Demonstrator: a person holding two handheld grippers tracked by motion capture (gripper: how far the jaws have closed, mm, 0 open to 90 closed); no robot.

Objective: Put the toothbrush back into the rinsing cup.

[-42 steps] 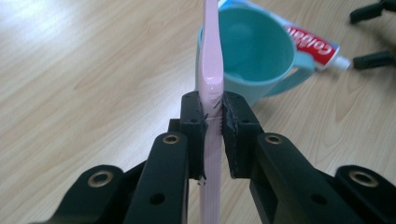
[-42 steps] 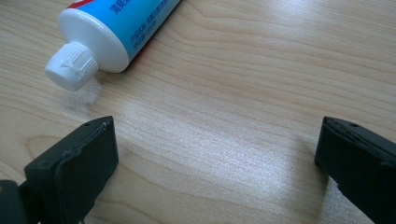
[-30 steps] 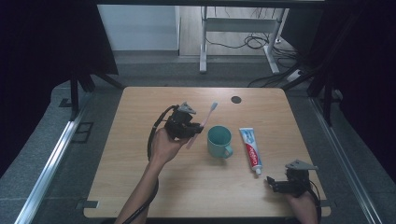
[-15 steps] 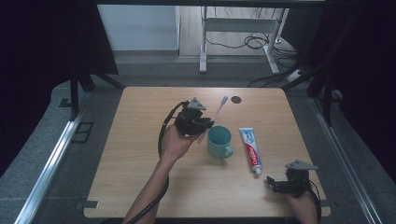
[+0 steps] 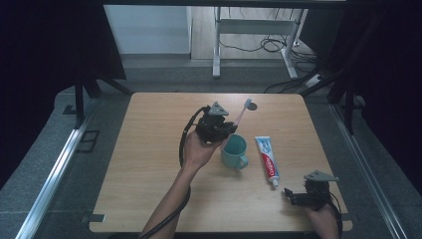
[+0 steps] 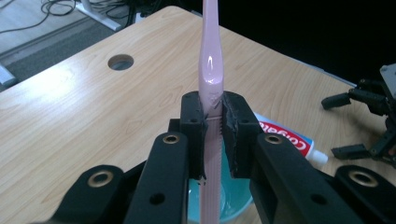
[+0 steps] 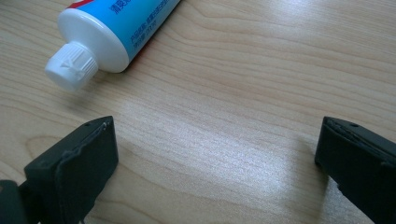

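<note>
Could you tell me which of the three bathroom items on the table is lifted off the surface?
The pink toothbrush, clamped in the left hand-held gripper. The teal cup and toothpaste tube both rest on the table.

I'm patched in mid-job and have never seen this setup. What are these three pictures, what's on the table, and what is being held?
No robot here: a person holds a two-jaw gripper in each hand. One camera looks down from above; the other two ride on the grippers, looking along their black jaws. The left gripper is shut on a pink toothbrush, lifted above a teal cup. The right gripper rests near the table's front edge, jaws open and holding nothing, just short of the cap of a toothpaste tube lying flat beside the cup.
</note>
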